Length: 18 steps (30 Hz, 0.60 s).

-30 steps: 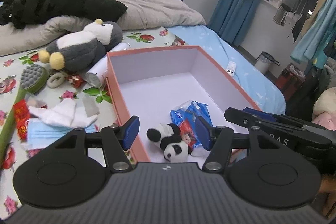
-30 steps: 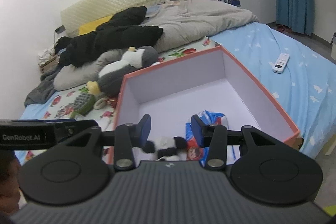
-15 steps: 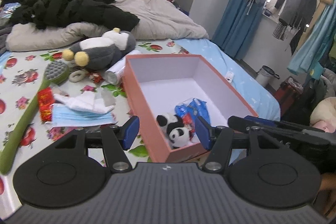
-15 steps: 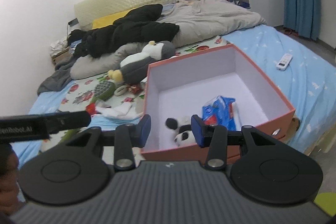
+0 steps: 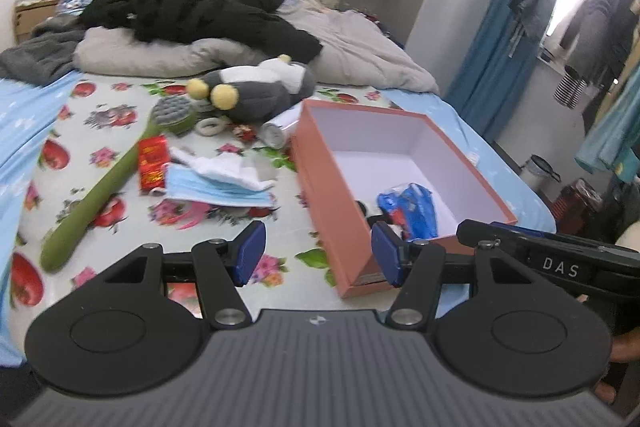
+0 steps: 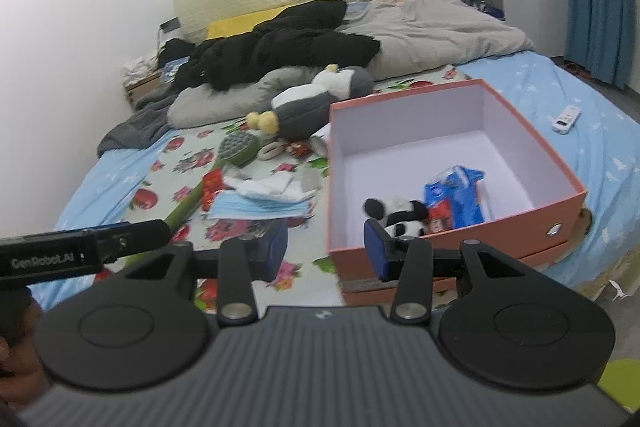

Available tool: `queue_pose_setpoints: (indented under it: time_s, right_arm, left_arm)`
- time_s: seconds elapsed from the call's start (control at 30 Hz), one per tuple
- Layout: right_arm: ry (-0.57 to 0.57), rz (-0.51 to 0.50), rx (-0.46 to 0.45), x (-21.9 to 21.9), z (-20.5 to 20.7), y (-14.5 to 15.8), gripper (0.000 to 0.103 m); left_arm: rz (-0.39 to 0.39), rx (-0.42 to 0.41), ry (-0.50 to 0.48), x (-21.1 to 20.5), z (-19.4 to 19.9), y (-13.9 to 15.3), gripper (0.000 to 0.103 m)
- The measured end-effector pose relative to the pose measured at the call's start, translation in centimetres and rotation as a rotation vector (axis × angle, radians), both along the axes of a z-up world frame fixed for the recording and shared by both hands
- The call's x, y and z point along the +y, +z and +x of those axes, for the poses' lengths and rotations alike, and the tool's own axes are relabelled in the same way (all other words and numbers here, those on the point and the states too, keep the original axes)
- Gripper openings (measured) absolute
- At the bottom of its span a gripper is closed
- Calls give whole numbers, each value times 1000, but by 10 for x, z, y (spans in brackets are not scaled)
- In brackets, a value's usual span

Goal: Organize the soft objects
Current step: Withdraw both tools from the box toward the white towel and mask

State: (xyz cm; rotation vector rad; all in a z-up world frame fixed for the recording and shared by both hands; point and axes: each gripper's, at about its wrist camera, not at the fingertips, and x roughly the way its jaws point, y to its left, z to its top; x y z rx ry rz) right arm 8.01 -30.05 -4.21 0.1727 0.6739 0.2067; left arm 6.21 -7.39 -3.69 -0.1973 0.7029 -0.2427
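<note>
An open orange box [image 5: 320, 163] [image 6: 560, 163] sits on the bed. Inside lie a small panda plush [image 6: 394, 213] and a blue tissue pack [image 6: 456, 199] [image 5: 412, 211]. A grey penguin plush [image 5: 256, 91] [image 6: 316, 99] lies behind the box's left corner. A white cloth [image 5: 228, 169] [image 6: 268, 187] and a blue face mask [image 5: 212, 191] [image 6: 256, 207] lie left of the box. My left gripper [image 5: 318, 253] is open and empty, above the bed at the box's near left corner. My right gripper [image 6: 326, 253] is open and empty, before the box's near wall.
A green long-handled brush [image 5: 116, 171], a red packet [image 5: 152, 165], a white ring [image 5: 210, 126] and a white tube [image 5: 276, 131] lie on the floral sheet. Black clothes [image 5: 200, 11] and a grey duvet [image 5: 360, 55] are heaped behind. A remote [image 6: 566, 119] lies at right.
Both grippers have pulled back and up from over the box toward the bed's near edge. The left one has also swung left. Both stay open and empty.
</note>
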Motion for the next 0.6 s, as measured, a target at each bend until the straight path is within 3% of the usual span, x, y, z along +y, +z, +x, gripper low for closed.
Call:
queue_pose_setpoints:
  time_s: [0.6]
  right_arm:
    - [169,-52,14,70,-3,-8,46]
  left_arm:
    - [-57,32,172,72,-24,-20,64]
